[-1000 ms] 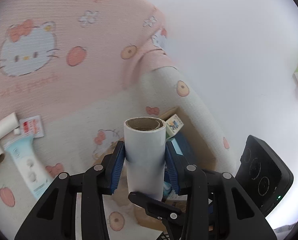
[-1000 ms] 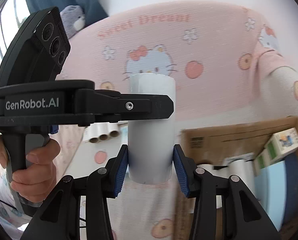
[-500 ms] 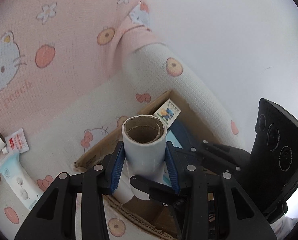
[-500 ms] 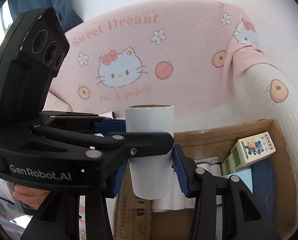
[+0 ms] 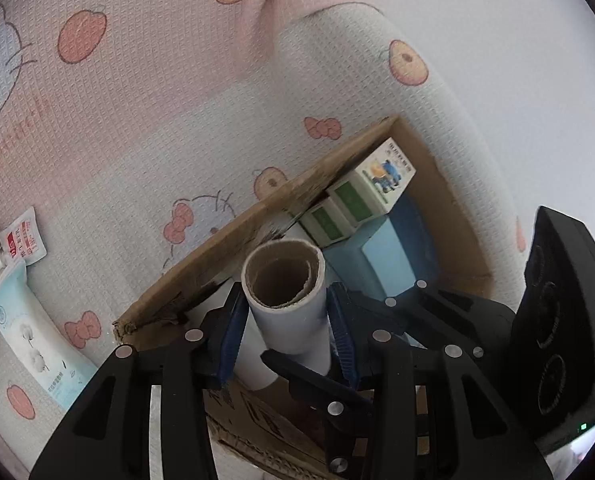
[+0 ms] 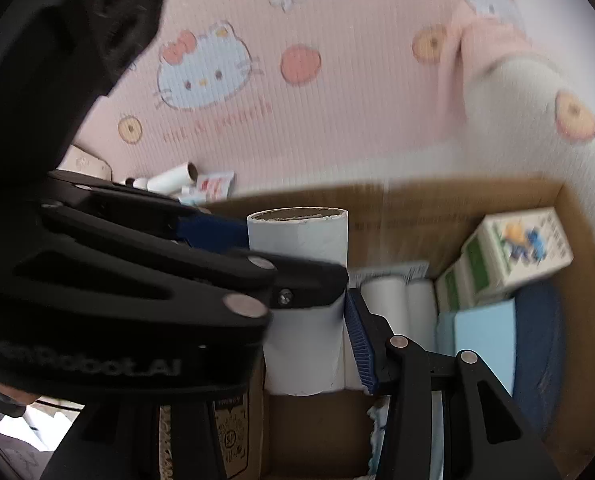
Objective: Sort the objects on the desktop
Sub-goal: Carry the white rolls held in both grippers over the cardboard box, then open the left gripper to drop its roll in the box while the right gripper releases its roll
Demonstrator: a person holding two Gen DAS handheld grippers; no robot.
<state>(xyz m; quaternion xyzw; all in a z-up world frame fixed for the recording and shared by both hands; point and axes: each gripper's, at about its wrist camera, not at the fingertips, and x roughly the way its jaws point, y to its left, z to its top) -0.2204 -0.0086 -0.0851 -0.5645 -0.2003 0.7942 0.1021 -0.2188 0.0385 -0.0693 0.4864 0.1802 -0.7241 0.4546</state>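
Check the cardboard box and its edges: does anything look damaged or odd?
Yes. The cardboard box has a torn, frayed wall edge and a ragged corner nearest the wipes pack. Inside, the green-and-white cartons lie tilted on a blue box.

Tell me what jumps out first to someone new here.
A white roll with a cardboard core, clamped by both the left tongs and right tongs, hangs over an open cardboard box. Inside sit green-and-white cartons and more white rolls.
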